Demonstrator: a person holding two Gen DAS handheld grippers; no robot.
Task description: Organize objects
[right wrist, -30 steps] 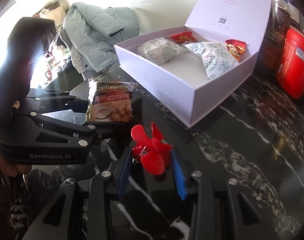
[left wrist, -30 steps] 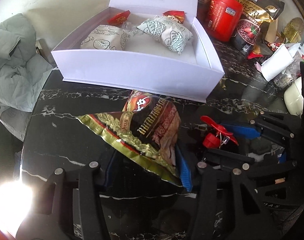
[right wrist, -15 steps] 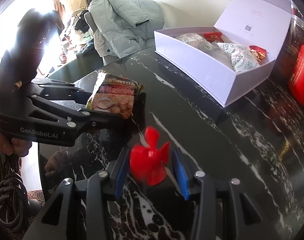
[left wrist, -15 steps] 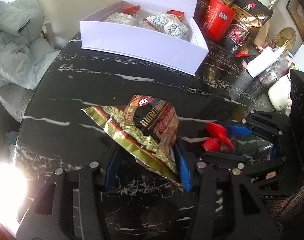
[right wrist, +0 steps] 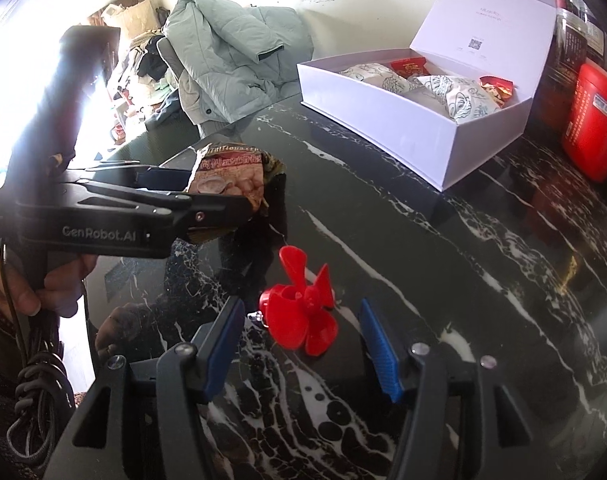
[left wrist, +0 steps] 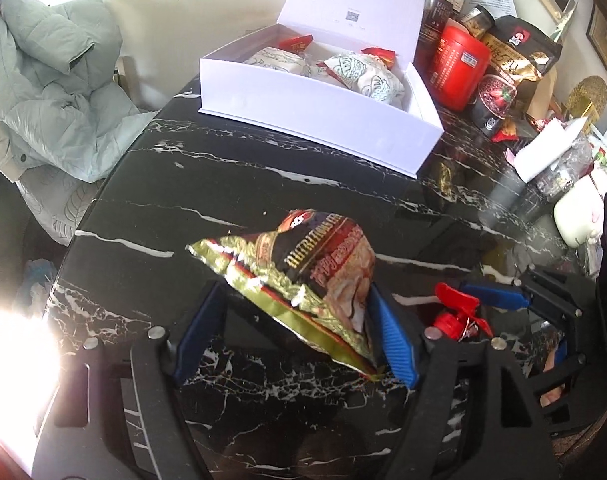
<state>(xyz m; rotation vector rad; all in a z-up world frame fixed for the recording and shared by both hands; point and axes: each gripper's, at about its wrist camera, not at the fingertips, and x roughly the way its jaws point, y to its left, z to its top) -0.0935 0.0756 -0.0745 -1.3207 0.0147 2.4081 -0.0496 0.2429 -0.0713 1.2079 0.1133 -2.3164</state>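
- White box — lid raised at the back, standing on the far side of the black marble table. Contents: two pale patterned pouches lying side by side, with small red packets tucked along the back wall.
- Beside the box, on its right in the left wrist view: a red canister, dark jars and a gold-and-black bag. Their labels are too small to read.
- Snack packet: lies between the blue pads of the left gripper. The jaws are opening; the left-hand pad stands clear of the foil, while the right-hand pad sits just beside the packet's edge — contact there cannot be told.
- Red propeller toy: rests on the table between the fingers of the right gripper. The jaws are opening and both pads stand apart from the toy.
- A hand grips the left gripper's handle; only part of it is in view, and a cable hangs below.
- Strong glare washes out the lower left of the left wrist view and the window side of the right wrist view.
- A pale green jacket is draped over a chair beyond the table edge.
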